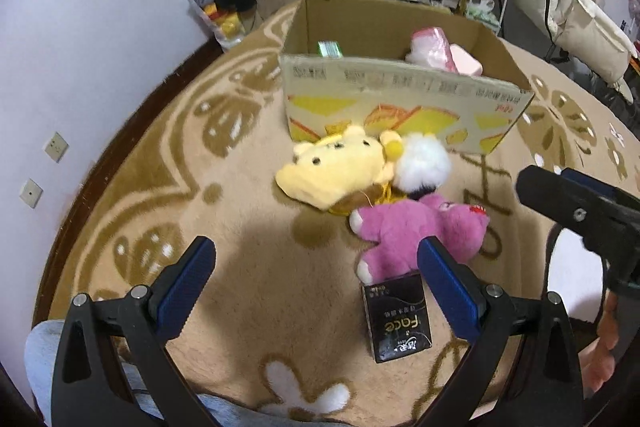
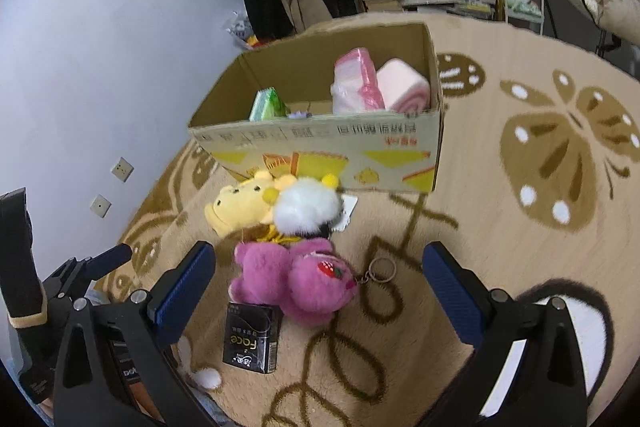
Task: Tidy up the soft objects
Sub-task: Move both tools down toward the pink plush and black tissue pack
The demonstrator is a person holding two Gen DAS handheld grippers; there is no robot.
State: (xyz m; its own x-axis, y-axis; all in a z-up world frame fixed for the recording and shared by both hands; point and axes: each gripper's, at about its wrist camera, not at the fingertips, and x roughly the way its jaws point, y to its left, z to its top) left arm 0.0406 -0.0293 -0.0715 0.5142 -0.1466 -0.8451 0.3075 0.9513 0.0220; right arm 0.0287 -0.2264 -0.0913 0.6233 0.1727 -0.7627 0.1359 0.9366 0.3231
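I hold the left gripper (image 1: pixel 316 259) and right gripper (image 2: pixel 320 263) wide apart, empty, above the carpet; the pink plush bear (image 2: pixel 300 279) lies between the black tissue pack (image 2: pixel 251 337) and the open cardboard box (image 2: pixel 320 143); next step, I judge: lower, clamp the bear, carry it boxward.

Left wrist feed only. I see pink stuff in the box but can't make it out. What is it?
Observer: The right wrist view shows a pink-and-white swirl roll beside a pink bag, at one end of the box.
Operator: Anything attached to the pink plush?
Observer: Yes, a metal keyring on a short chain, lying on the carpet.
Operator: Right hand-held gripper?
Observer: Open, holding nothing.
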